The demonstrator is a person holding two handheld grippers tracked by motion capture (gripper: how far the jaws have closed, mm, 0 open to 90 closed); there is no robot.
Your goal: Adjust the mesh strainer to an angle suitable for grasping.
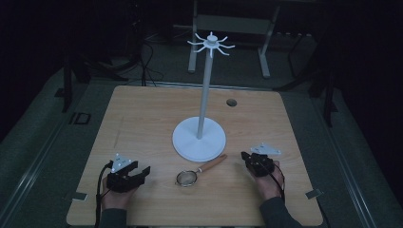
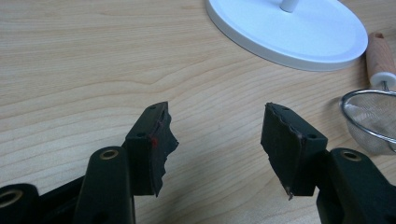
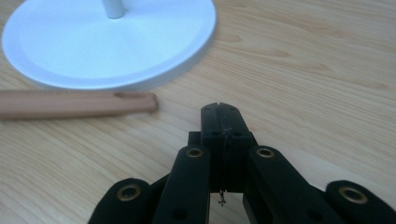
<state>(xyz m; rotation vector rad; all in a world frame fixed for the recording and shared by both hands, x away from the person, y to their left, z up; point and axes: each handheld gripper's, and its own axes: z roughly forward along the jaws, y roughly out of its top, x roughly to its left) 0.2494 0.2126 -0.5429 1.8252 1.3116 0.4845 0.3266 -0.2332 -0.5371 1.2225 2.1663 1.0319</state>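
Observation:
A small metal strainer [image 1: 187, 178] with a wooden handle [image 1: 212, 164] lies on the wooden table [image 1: 142, 123], just in front of the white stand's round base [image 1: 198, 138]. The stand's pole [image 1: 204, 95] rises to a ring of hooks [image 1: 210, 44]. My left gripper [image 1: 143, 173] rests at the front left with its jaws wide apart and nothing between them; the strainer's mesh bowl [image 2: 373, 119] sits to its right. My right gripper [image 1: 245, 156] is at the front right, jaws pressed together on nothing, pointing at the handle's end [image 3: 135, 102] and the base [image 3: 112, 46].
A small round hole [image 1: 231, 102] marks the tabletop at the back right. Metal clips [image 1: 79, 195] sit at the front corners. Dark floor, cables and a table frame [image 1: 228, 28] lie beyond the far edge.

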